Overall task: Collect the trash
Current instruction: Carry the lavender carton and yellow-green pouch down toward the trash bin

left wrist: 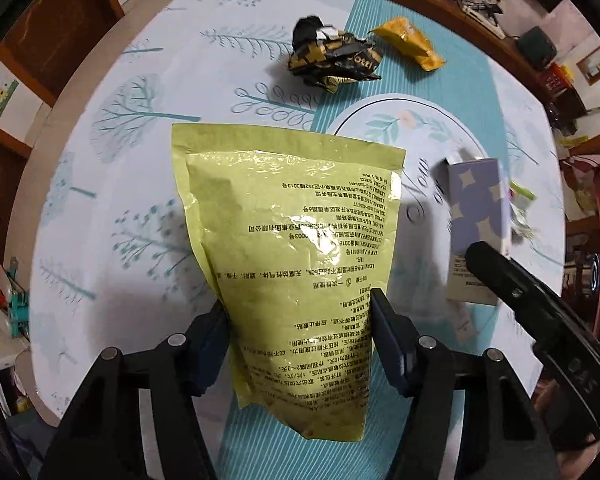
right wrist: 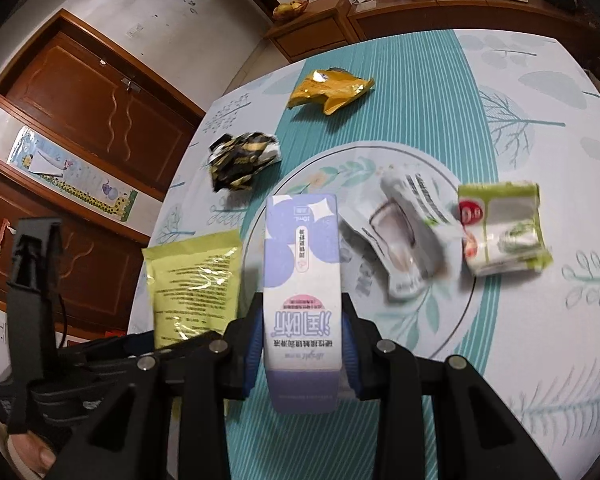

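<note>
My left gripper (left wrist: 300,308) is shut on a yellow-green pouch (left wrist: 296,232) with printed text and holds it above the table; the pouch also shows in the right wrist view (right wrist: 192,276). My right gripper (right wrist: 302,320) is shut on a purple and white box (right wrist: 300,280), which also shows in the left wrist view (left wrist: 476,216), beside the pouch. On the table lie a crumpled black and gold wrapper (left wrist: 332,58) (right wrist: 242,158), an orange wrapper (left wrist: 410,42) (right wrist: 328,90), a white wrapper (right wrist: 412,236) and a green and white packet (right wrist: 504,228).
The round table (right wrist: 540,340) has a tree-print cloth with a teal stripe and a round printed mat (left wrist: 400,120). Wooden cabinets (right wrist: 100,112) stand to the left, and a wooden sideboard (right wrist: 440,16) with cluttered items stands behind the table.
</note>
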`<state>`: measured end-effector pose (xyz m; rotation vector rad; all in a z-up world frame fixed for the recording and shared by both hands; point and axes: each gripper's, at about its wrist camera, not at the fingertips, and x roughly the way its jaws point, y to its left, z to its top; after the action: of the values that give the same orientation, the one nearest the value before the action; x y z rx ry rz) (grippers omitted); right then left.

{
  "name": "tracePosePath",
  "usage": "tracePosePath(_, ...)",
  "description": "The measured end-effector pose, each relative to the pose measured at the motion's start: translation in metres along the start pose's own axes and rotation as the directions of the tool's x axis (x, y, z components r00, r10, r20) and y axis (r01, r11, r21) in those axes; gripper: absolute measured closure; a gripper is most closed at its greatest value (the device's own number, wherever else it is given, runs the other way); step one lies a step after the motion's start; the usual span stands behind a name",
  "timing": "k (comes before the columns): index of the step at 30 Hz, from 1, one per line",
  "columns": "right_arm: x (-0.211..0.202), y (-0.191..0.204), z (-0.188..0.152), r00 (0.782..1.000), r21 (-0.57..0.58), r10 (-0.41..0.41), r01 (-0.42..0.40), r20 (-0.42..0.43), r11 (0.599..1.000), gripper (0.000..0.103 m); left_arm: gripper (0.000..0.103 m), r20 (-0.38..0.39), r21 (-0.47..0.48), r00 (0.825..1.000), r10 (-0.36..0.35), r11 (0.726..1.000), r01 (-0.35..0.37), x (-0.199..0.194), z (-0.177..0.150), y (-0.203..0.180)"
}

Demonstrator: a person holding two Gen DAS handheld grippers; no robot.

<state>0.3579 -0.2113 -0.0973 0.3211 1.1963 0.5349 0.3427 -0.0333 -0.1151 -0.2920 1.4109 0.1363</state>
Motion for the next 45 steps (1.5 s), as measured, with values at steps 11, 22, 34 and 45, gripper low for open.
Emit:
tracePosePath(11,-0.042,0.045,-0.072,0.999,0.027,-0.023,0.022,0.032,0.999,0.069,0.040,0.060,0.124,0.997,-0.050,0.991,0.042,-0.079,-0.068,0.051)
tracePosePath(22,-0.078,0.110,-0.198,0.987,0.167,-0.076,0.052,0.145,0.985,0.069,0.040,0.122,0.360,0.987,-0.104,0.932,0.053,-0.136,-0.171,0.109)
tracePosePath(34,-0.078,0.151,-0.322,0.981,0.284,-0.156,0.117,0.118,0.952,0.069,0.040,0.015,0.498,0.991,-0.131,0.861,0.106,-0.123,-0.264,0.140)
tracePosePath(45,-0.063,0.122,-0.396,0.976,0.369,-0.216,0.204,-0.009,0.907,0.069,0.040,-0.137,0.543,0.986,-0.096,0.825,0.156,-0.059,-0.330,0.119)
